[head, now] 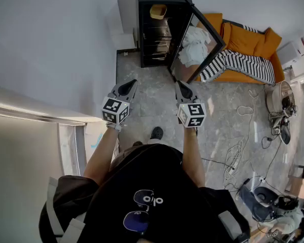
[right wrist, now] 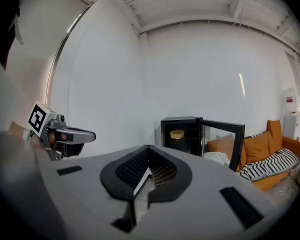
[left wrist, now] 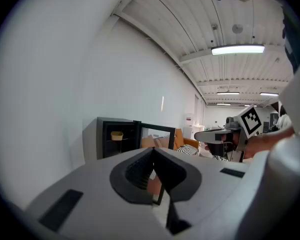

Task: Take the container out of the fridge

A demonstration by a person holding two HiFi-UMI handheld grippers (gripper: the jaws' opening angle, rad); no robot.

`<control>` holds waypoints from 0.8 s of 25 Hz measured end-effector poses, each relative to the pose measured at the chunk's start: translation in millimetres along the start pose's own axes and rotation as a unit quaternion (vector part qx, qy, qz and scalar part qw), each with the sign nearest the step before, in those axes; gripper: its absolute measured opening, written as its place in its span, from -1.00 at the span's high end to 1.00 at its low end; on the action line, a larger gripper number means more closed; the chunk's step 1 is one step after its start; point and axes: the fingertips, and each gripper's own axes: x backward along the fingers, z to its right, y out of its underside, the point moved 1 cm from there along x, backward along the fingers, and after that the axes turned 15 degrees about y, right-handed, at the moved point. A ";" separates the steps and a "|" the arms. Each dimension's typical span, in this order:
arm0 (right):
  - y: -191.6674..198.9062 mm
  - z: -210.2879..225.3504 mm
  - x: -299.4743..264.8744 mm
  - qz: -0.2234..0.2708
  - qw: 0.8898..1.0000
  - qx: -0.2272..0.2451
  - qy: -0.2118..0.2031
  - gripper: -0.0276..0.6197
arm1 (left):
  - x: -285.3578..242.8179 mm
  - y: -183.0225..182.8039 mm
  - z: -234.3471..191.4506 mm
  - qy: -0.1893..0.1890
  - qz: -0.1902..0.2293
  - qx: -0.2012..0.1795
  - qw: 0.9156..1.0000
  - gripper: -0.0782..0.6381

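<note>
Closest to the head view's camera is the person's black shirt [head: 157, 196], and both grippers are held out ahead of it over the grey floor [head: 157, 95]. The left gripper [head: 130, 83] and the right gripper [head: 181, 85] sit side by side and aim at the black fridge [head: 154, 34], which is well apart from them. This looks like the approach, before any reach. The fridge door [head: 197, 47] stands swung open toward the orange couch [head: 243, 39], so the inside is already reachable. The yellow container [head: 158, 11] sits near the top of the fridge's inside, untouched.

From the left gripper view, the jaws are clenched together with nothing between them. That makes sense, since there is nothing to grasp at this range. The open fridge and the container show small beyond the jaw tips, and the right gripper floats alongside at about the same height.

From the right gripper view, the jaws are likewise closed and empty. The container lines up just above and past their tips, so this gripper seems to be the one aimed at it. Whichever gripper takes the container will probably have to spread its jaws before reaching in.
</note>
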 end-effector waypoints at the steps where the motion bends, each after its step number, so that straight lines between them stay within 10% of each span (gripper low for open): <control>1: 1.4 1.1 -2.7 -0.001 1.000 -0.001 -0.001 0.89 | -3.0 -0.1 -0.7 0.000 0.000 -0.001 1.000 0.76; 20: 2.6 55.4 -71.7 -0.005 0.999 0.007 -0.037 0.89 | -80.2 2.8 -36.6 -0.042 -0.012 0.008 0.999 0.76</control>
